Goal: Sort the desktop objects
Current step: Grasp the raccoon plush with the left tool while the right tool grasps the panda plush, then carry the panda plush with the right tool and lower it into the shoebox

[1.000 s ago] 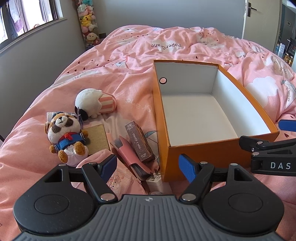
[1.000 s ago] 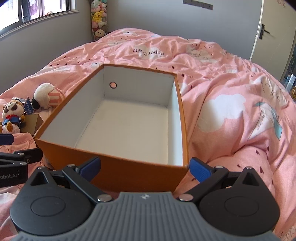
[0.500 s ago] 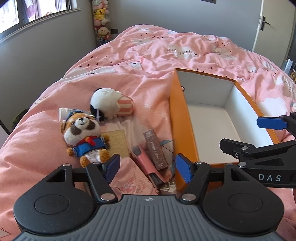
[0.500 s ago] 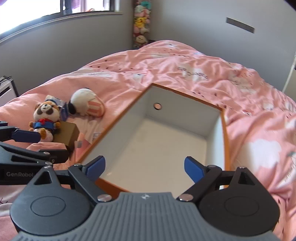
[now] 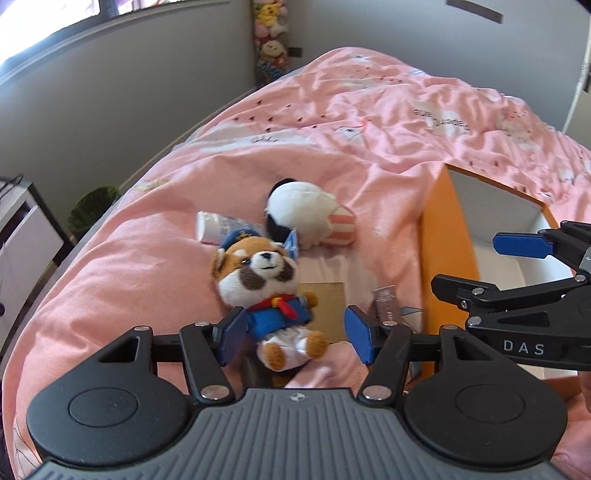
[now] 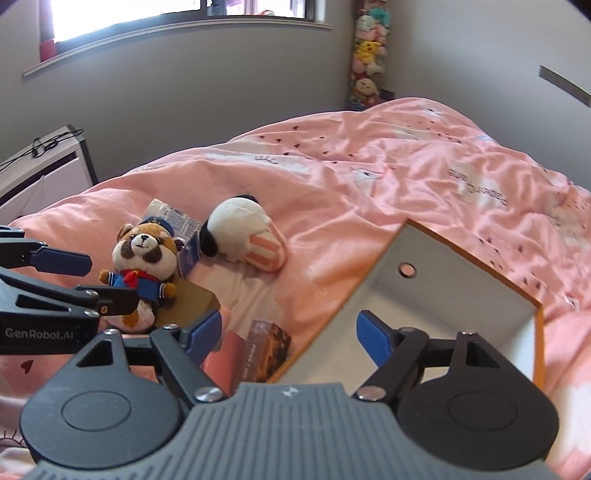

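Raccoon plush (image 5: 263,291) sits between the left gripper (image 5: 295,338)'s narrowing, still-apart jaws; right gripper (image 6: 289,334) gapes empty at three o'clock; next: descend, clamp.

Bright daylight from window (image 6: 184,14), slight motion blur, fisheye warp at edges.

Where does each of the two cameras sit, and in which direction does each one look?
Left wrist: sits behind the left gripper, looks down at the sailor plush on the pink bedcover; the right gripper shows at right.
Right wrist: sits behind the right gripper, looks over the orange box corner and a brown packet; the left gripper shows at left.
Shared: plush, white plush, box, bedcover; both grippers have just been closing, nothing gripped.
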